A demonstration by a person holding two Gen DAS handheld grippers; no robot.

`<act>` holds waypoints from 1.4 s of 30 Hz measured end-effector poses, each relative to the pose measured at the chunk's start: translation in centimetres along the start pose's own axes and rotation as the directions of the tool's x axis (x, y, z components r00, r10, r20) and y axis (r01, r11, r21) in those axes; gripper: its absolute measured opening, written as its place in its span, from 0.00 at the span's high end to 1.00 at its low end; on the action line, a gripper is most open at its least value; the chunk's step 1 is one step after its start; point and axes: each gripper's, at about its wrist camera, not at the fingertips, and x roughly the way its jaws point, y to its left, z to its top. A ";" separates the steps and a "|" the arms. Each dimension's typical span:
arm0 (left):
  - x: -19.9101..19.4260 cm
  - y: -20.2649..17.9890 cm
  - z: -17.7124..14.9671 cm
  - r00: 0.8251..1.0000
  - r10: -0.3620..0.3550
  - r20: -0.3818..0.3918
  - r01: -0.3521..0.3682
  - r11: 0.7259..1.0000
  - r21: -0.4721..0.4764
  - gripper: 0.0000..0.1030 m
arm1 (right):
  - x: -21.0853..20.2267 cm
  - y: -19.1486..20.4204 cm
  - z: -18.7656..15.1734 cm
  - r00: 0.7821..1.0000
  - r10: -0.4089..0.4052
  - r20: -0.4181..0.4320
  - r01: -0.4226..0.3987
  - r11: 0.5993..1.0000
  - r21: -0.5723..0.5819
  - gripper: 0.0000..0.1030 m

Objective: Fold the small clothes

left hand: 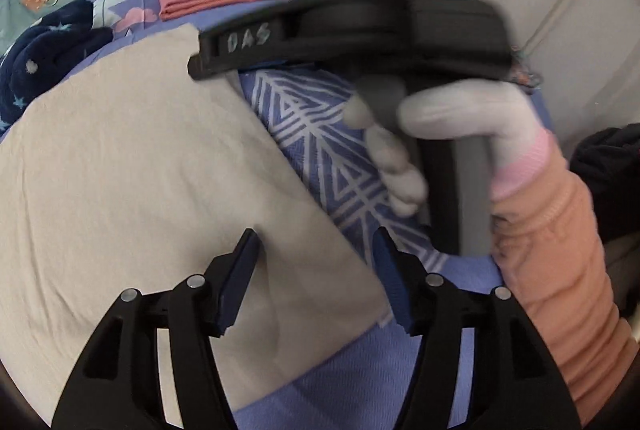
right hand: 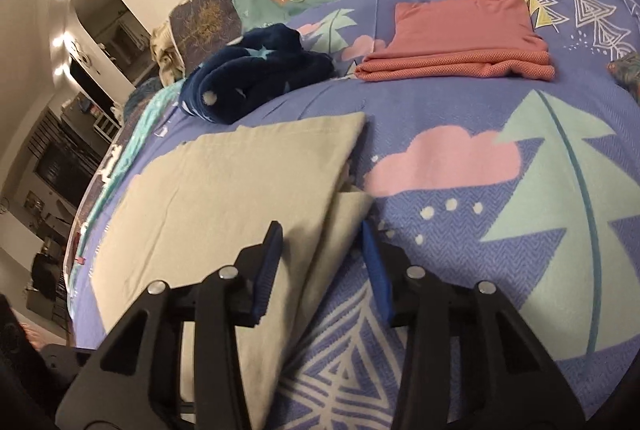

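The left hand-held gripper [left hand: 316, 270] hangs nearest its camera, jaws apart over the right edge of the beige cloth [left hand: 140, 170], pads not pressing on it. The right hand-held gripper [right hand: 320, 258] also stands with jaws apart, straddling a loose flap of the same cloth; the flap lies between the pads but I judge it unpinched.

The beige cloth lies flat and partly folded on the blanket [right hand: 500, 230] spread over the bed, just in front of the folded pink cloth [right hand: 460, 42] and beside the navy bundle [right hand: 256, 70].

The step in hand looks like taking up an edge for the next fold. To do it well, each gripper should bite only the top layer close to a corner, the two corners should be lifted together, and the edge laid squarely along the far edge so that no flap sticks out, as it does now near the right gripper.

The left view alone shows the gloved hand [left hand: 452, 118] and orange sleeve [left hand: 560, 270] gripping the right tool's handle. The right view alone shows the cloth's layered edge and protruding flap, the pink cloth's neat stack, and the room beyond the bed.
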 end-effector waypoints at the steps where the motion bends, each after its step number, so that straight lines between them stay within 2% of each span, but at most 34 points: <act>1: 0.2 -0.2 0.1 1.000 0.012 0.001 -0.012 1.000 0.002 0.42 | -0.1 -0.2 0.0 1.000 0.012 0.005 -0.012 1.000 0.010 0.61; 2: 0.3 -0.3 0.1 0.999 0.032 0.012 -0.032 0.999 0.013 0.43 | -0.3 -0.4 -0.1 1.000 0.023 0.013 -0.024 1.000 0.017 0.61; 4: 0.3 -0.2 0.3 0.998 0.066 0.023 -0.067 0.998 0.016 0.71 | -0.2 -0.5 -0.2 0.999 0.032 0.020 -0.032 0.999 0.013 0.61; 6: -0.1 1.4 0.0 1.000 0.011 0.020 -0.010 1.000 -0.030 0.82 | -0.2 -0.7 -0.2 0.999 0.039 0.021 -0.040 0.999 0.016 0.61; 8: -0.8 3.1 -0.5 0.998 -0.062 0.010 0.063 0.992 -0.105 0.87 | -0.3 -0.9 -0.2 0.998 0.053 0.024 -0.053 0.998 0.023 0.61; 11: -1.9 4.3 -1.0 0.994 -0.109 0.022 0.111 0.982 -0.150 0.94 | -0.3 -1.1 -0.2 0.998 0.065 0.026 -0.066 0.997 0.033 0.61; 17: -1.6 4.5 -2.0 0.989 -0.150 -0.018 0.145 0.974 -0.173 0.95 | -0.3 -1.0 -0.2 0.998 0.054 0.022 -0.055 0.998 0.024 0.61; 20: -1.0 3.0 -2.4 0.984 -0.170 -0.058 0.162 0.979 -0.126 0.91 | -0.2 -0.7 -0.3 0.999 0.035 0.019 -0.036 0.999 0.014 0.61; 23: -1.0 1.7 -2.6 0.988 -0.145 -0.056 0.142 0.989 -0.043 0.88 | -0.1 -0.2 -0.3 1.000 0.008 0.009 -0.008 1.000 0.004 0.61; 24: -1.1 1.6 -2.7 0.987 -0.152 -0.056 0.151 0.988 -0.028 0.89 | 0.0 -0.1 -0.3 1.000 -0.003 0.007 0.003 1.000 -0.001 0.61; 26: -1.2 1.5 -3.0 0.981 -0.185 -0.060 0.185 0.983 -0.020 0.97 | 0.1 0.1 -0.3 1.000 -0.011 0.005 0.011 1.000 -0.004 0.61; 27: -1.1 1.5 -3.0 0.977 -0.206 -0.059 0.206 0.979 -0.014 0.99 | 0.3 0.1 -0.2 1.000 -0.004 0.008 0.004 1.000 -0.003 0.68; 29: -1.1 1.2 -3.1 0.974 -0.220 -0.053 0.221 0.975 0.016 0.99 | 0.5 0.0 0.0 1.000 0.010 0.030 -0.010 1.000 0.014 0.95; 32: -1.0 1.0 -3.0 0.971 -0.235 -0.046 0.237 0.970 0.044 0.99 | -0.8 0.5 0.4 0.990 0.042 0.131 -0.046 0.999 0.025 0.96; 34: -1.0 0.9 -3.0 0.969 -0.243 -0.046 0.246 0.967 0.061 0.99 | -1.5 1.0 0.8 0.985 0.027 0.172 -0.029 1.000 0.008 0.96; 37: -0.9 0.6 -3.4 0.968 -0.244 -0.051 0.248 0.965 0.086 0.99 | 0.2 -0.7 1.0 0.989 -0.072 0.131 0.064 0.996 0.059 0.98; 38: -1.1 0.3 -3.6 0.968 -0.245 -0.051 0.249 0.964 0.089 0.99 | 0.8 -1.7 1.0 0.993 -0.068 0.101 0.058 0.993 0.105 0.98; 39: -1.1 0.2 -3.7 0.967 -0.249 -0.050 0.253 0.963 0.091 0.99 | 0.9 -2.4 1.1 0.995 -0.031 0.093 0.018 0.990 0.139 0.98; 40: -1.1 0.1 -3.7 0.966 -0.253 -0.050 0.257 0.962 0.091 0.99 | 0.6 -2.7 1.2 0.994 -0.010 0.107 -0.006 0.989 0.150 0.98; 42: -1.1 0.4 -3.4 0.964 -0.261 -0.052 0.265 0.960 0.092 0.99 | -0.3 -2.4 1.0 0.990 -0.018 0.140 -0.001 0.991 0.137 0.97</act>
